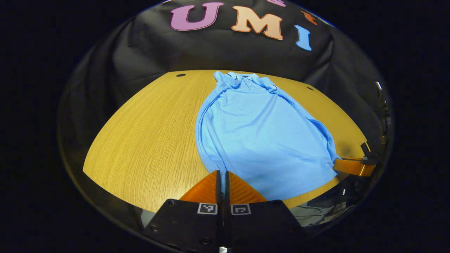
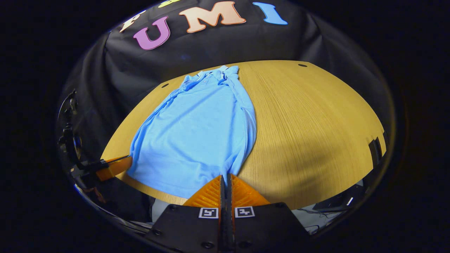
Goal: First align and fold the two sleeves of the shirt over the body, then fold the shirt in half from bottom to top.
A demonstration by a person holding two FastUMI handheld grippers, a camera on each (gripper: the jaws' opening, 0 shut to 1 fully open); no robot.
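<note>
A light blue polo shirt [image 1: 260,133] lies flat on the wooden table [image 1: 147,140], collar at the far side and both sleeves folded in over the body. My left gripper [image 1: 222,173] is shut at the hem's near left corner, and the cloth runs into its closed tips. In the right gripper view that same gripper [image 2: 116,165] touches the shirt [image 2: 197,133] at its corner. My right gripper [image 2: 226,175] is shut on the hem's other corner. The left gripper view shows it [image 1: 351,167] meeting the hem at the table's near edge.
Bare wood table [image 2: 316,119] spreads wide on both sides of the shirt. Small dark holes [image 1: 180,75] mark the far corners. The table's near edge runs just under both grippers, with cables and dark gear [image 1: 337,196] below it. A stand [image 2: 68,140] rises at the left.
</note>
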